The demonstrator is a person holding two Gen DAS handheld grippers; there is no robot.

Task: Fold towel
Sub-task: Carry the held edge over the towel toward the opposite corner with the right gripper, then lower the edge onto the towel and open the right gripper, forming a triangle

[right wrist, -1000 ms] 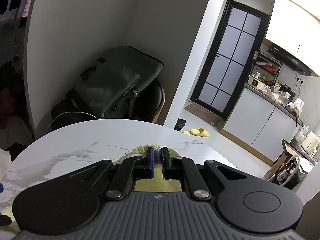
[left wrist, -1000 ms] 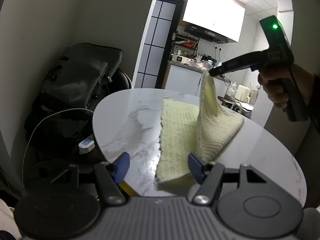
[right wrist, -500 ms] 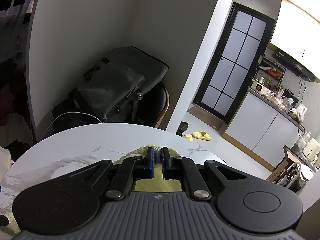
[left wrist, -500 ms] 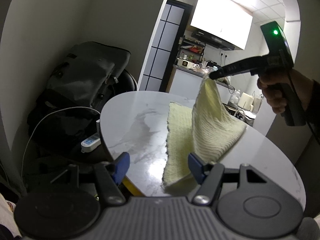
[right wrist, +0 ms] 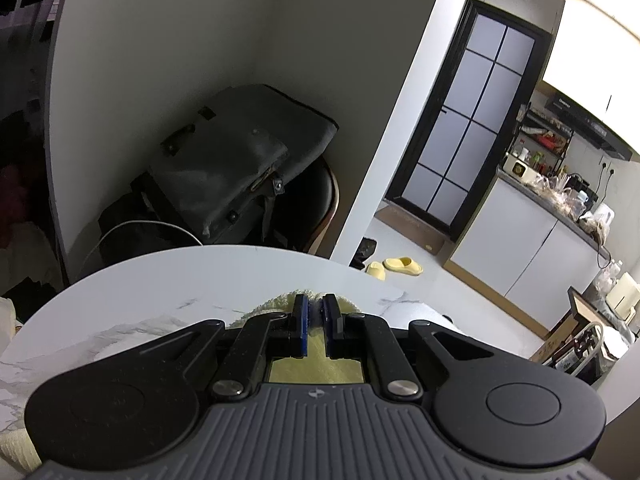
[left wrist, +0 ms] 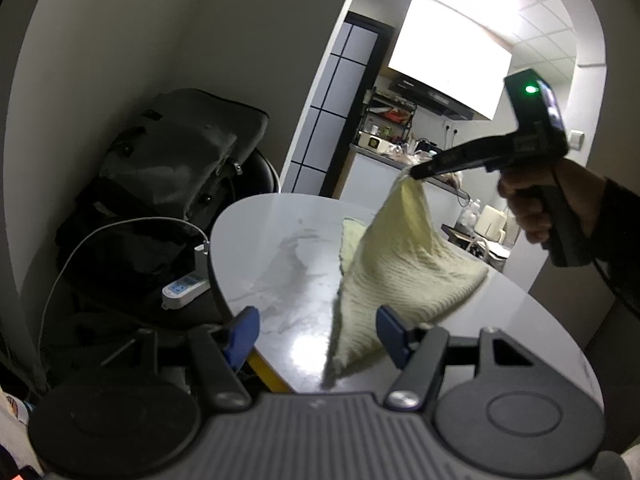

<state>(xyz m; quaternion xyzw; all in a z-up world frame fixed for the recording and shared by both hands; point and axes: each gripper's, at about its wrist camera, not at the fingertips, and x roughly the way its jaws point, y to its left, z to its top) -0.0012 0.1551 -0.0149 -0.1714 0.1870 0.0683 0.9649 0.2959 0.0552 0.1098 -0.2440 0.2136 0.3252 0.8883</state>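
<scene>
Lifted higher than a second ago: towel (left wrist: 400, 264) corner, peeled further off the surface (left wrist: 280, 248). Left claw (left wrist: 316, 336) released, hovering wide just before the towel's near corner. Right claw (right wrist: 316, 320) clenched on the far corner, raised to carry it over, probably for a fold.

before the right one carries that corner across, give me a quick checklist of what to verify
1. Right gripper shut on the towel corner: ok, cloth shows between the fingers.
2. Corner lifted off the table: ok, the towel hangs in a peak from the right gripper.
3. Left gripper out of the way: ok, open, holding nothing.
4. Near towel corner pinned down: not ok, it lies loose between the open fingers.
5. Bare tabletop left of the towel: ok.
6. Far edge lying flat: cannot tell, hidden behind the raised fold.
</scene>
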